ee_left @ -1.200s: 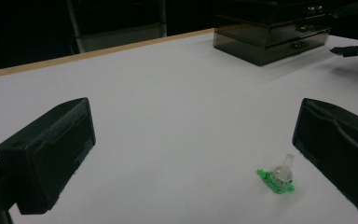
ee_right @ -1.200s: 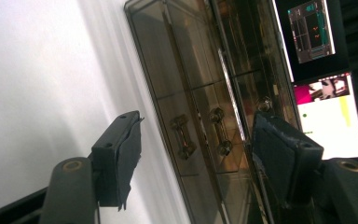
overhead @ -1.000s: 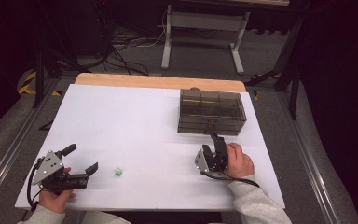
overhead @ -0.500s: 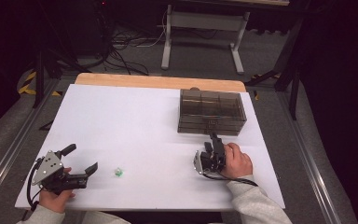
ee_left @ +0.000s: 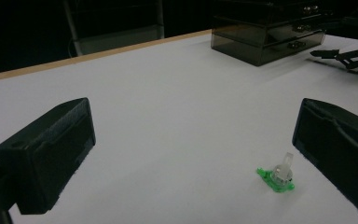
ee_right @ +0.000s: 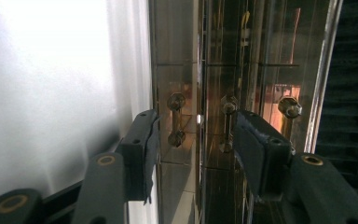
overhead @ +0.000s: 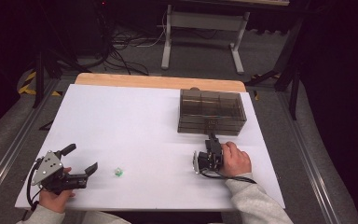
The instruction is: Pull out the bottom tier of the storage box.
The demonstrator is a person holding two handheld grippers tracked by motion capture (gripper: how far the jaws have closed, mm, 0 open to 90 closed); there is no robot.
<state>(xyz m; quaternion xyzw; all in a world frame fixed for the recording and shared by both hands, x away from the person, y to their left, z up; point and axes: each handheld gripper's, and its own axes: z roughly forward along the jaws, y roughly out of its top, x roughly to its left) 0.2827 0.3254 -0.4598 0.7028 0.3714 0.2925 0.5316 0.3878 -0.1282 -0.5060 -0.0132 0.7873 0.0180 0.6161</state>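
Here, at the lower left of the high view, the left gripper [overhead: 81, 158] rests in the person's left hand [overhead: 56, 198] on the white table surface [overhead: 135, 121], its two black jaws spread wide and holding nothing. Just to its right in the same view lies the small green-based clear plastic part [overhead: 118, 172], free on the table. In the left gripper view this part [ee_left: 279, 176] sits at the lower right of the frame, between the spread jaws and closer to the right-hand one, touching neither.

Right of centre in the high view, the right gripper [overhead: 211, 139] lies on its side in the person's right hand [overhead: 234, 159], its tips at the front face of the smoked transparent plastic drawer cabinet [overhead: 212, 112]. In the right gripper view, the jaws stand parted and grip nothing, with the brass-coloured drawer handles [ee_right: 176, 119] just beyond them.
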